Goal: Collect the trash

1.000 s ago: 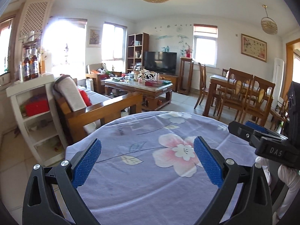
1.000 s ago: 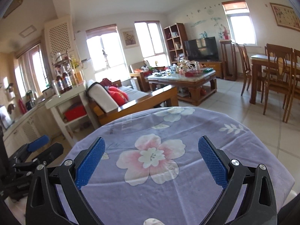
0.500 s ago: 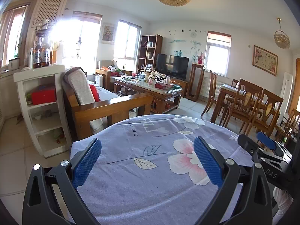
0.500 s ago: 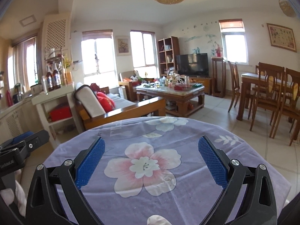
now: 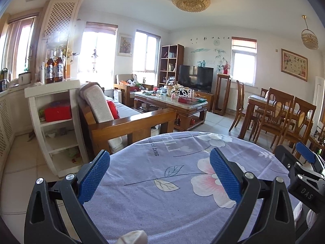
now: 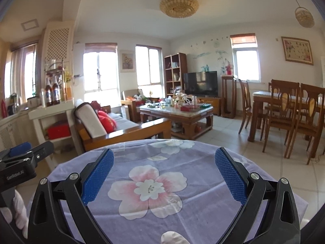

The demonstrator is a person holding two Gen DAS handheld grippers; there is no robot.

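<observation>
My left gripper [image 5: 160, 175] hangs open over a round table [image 5: 142, 209] covered by a purple floral cloth, with nothing between its blue pads. My right gripper [image 6: 163, 175] is open too, above the big pink flower [image 6: 147, 189] printed on the cloth. A white crumpled scrap [image 5: 133, 236] lies at the near table edge, below the left gripper; a similar white scrap [image 6: 172, 238] shows under the right gripper. Each gripper appears at the side of the other's view: right gripper [image 5: 302, 168], left gripper [image 6: 22, 158].
Beyond the table stand a wooden sofa [image 5: 121, 120], a white shelf unit [image 5: 54, 122] with bottles on top, a cluttered coffee table [image 5: 172, 101], a TV [image 5: 196, 78] and a dining table with chairs [image 5: 280, 113]. Tiled floor surrounds the table.
Both cameras have tilted up and pulled back slightly, so more ceiling and room shows. White scraps have come into view at the near table edge. Both grippers stay open.
</observation>
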